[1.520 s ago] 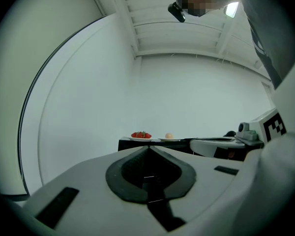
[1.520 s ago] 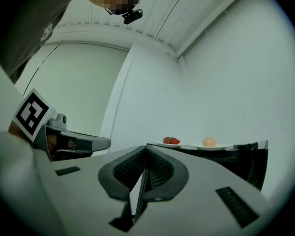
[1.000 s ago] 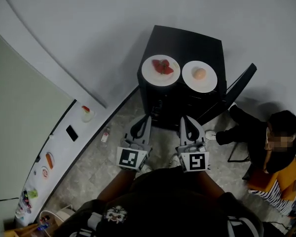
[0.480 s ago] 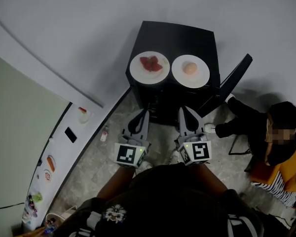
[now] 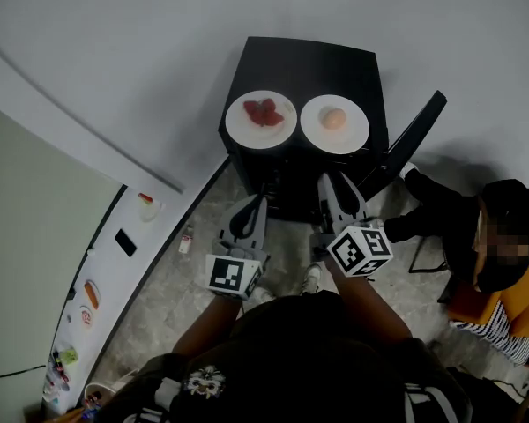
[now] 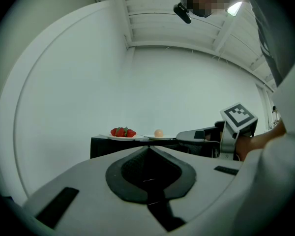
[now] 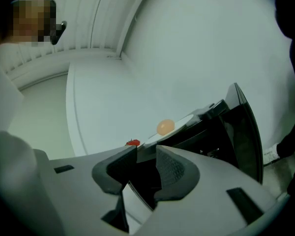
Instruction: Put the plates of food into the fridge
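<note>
2 plates sat side by side atop the black mini fridge (image 5: 309, 64), not yet inside: 1 plate of strawberries (image 5: 261, 119) and, at its 3 o'clock, 1 plate with a round orange item (image 5: 334, 123). The fridge door (image 5: 413, 144) stood ajar, likely for loading. At 6 o'clock were 2 grippers: left gripper (image 5: 258, 204) closed, empty; right gripper (image 5: 333, 183) just opening on nothing, probably to grasp.

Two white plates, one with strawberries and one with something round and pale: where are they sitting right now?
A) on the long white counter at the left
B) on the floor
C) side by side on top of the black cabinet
C: the head view shows the strawberry plate and the plate with the round pale food side by side on the top of the black cabinet.
</note>
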Available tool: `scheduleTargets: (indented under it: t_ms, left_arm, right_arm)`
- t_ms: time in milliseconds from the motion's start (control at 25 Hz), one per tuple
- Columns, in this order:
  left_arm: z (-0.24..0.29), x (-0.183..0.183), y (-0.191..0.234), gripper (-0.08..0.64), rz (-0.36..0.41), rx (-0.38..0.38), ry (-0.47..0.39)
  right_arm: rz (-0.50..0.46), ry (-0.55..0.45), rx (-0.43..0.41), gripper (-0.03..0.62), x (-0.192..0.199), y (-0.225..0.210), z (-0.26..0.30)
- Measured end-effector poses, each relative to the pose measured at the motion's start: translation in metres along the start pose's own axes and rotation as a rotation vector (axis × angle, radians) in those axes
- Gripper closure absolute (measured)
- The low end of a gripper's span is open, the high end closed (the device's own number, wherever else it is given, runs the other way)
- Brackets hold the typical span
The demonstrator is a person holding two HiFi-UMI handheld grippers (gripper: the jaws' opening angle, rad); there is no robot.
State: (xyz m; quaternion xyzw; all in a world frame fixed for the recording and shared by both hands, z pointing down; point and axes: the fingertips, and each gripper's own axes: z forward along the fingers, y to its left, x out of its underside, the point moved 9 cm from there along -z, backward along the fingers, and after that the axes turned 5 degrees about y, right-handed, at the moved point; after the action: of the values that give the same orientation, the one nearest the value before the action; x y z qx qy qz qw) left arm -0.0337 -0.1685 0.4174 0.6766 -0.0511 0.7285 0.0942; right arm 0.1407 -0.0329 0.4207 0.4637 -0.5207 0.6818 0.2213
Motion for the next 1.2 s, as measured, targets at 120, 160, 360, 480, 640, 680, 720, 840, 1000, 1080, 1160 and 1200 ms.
scheduleTargets:
  t_ms: [120, 160, 360, 480, 640, 680, 720, 840, 1000, 1080, 1160, 1200]
  left_arm:
    - [-0.001, 0.002, 0.003, 0.537, 0.011, -0.007, 0.007]
    - [-0.002, 0.002, 0.004, 0.537, 0.013, -0.009, 0.006]
    - [-0.002, 0.002, 0.006, 0.537, 0.016, -0.01, 0.013]
    - [-0.003, 0.001, 0.006, 0.537, 0.013, -0.007, 0.014]
    - [-0.004, 0.003, 0.005, 0.537, 0.01, -0.009, 0.019]
    - [-0.004, 0.004, 0.005, 0.537, 0.008, -0.011, 0.02]
    - [-0.004, 0.004, 0.005, 0.537, 0.007, -0.012, 0.02]
    - [-0.006, 0.004, 0.004, 0.537, 0.009, -0.013, 0.02]
    - [-0.013, 0.005, 0.001, 0.537, 0.025, -0.013, 0.023]
    - [-0.014, 0.008, -0.001, 0.537, 0.024, -0.011, 0.029]
    - [-0.013, 0.011, -0.002, 0.537, 0.021, -0.011, 0.032]
    - [-0.013, 0.011, -0.002, 0.537, 0.022, -0.012, 0.031]
  right_arm:
    - [0.15, -0.02, 0.009, 0.465, -0.006, -0.006, 0.006]
    - [0.209, -0.024, 0.016, 0.462, -0.008, -0.009, 0.008]
    - [0.477, -0.046, 0.049, 0.451, -0.013, -0.024, 0.019]
    - [0.566, -0.055, 0.049, 0.448, -0.016, -0.029, 0.026]
    - [0.679, -0.045, 0.047, 0.448, -0.016, -0.036, 0.034]
    - [0.706, -0.048, 0.047, 0.448, -0.015, -0.038, 0.036]
    - [0.729, -0.054, 0.048, 0.448, -0.015, -0.039, 0.037]
    - [0.761, -0.077, 0.05, 0.448, -0.017, -0.039, 0.038]
    - [0.767, -0.102, 0.061, 0.448, -0.023, -0.035, 0.036]
    - [0.787, -0.106, 0.071, 0.448, -0.022, -0.037, 0.037]
    - [0.809, -0.106, 0.074, 0.448, -0.021, -0.038, 0.039]
    - [0.815, -0.107, 0.076, 0.45, -0.021, -0.038, 0.04]
